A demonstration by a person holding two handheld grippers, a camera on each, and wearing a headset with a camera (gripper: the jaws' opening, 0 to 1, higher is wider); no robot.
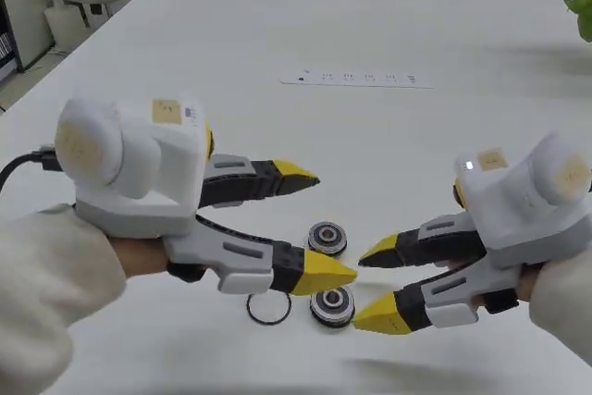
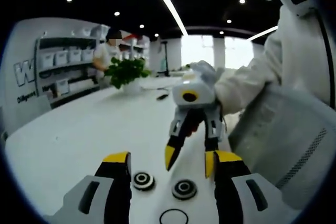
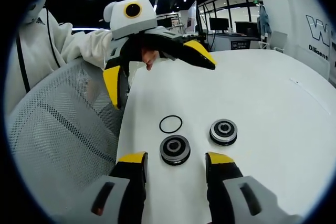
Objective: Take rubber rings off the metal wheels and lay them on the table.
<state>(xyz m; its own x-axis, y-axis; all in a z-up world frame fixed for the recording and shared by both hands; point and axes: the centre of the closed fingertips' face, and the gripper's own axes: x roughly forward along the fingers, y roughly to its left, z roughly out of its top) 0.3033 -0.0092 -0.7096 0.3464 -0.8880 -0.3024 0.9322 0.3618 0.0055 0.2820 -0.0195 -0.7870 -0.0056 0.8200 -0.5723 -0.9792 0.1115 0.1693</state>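
Both tools open over the wheels!
The left tool (image 1: 333, 226) and right tool (image 1: 361, 289) face each other, jaws spread apart and gripping nothing. Between their tips the farther wheel (image 1: 326, 238) and nearer wheel (image 1: 332, 305) sit on the white bench (image 1: 277, 71). One loose rubber ring (image 1: 268, 308) (thin, black) lies flat just beside the nearer wheel.

"w" and "dilige…" on wall (image 3: 294, 14)
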